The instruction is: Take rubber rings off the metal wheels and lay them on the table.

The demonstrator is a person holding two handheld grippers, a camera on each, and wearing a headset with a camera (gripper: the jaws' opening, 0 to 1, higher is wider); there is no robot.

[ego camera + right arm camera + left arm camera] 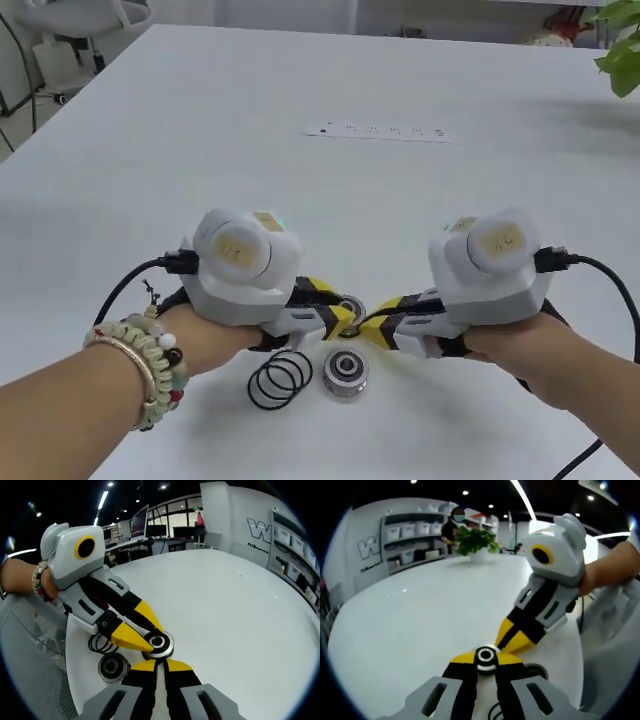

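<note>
1. Lower centre of the head view: the left gripper (338,316) and the right gripper (373,328) meet tip to tip just above the white table (300,180).
2. The left gripper's yellow jaws are clamped on a small metal wheel (352,305), held between the two tools.
3. In the right gripper view, at bottom centre, the right gripper's jaws are drawn together against that wheel's near rim. I cannot tell whether rubber is caught between them.
4. Three black rubber rings (280,378) lie overlapping on the table just below the grippers, beside a second wheel (345,370).
5. The step in hand appears to be stripping a ring from the held wheel.
6. The next move likely calls for pinching the dark outer band and peeling it off while the left gripper keeps the wheel steady.
</note>
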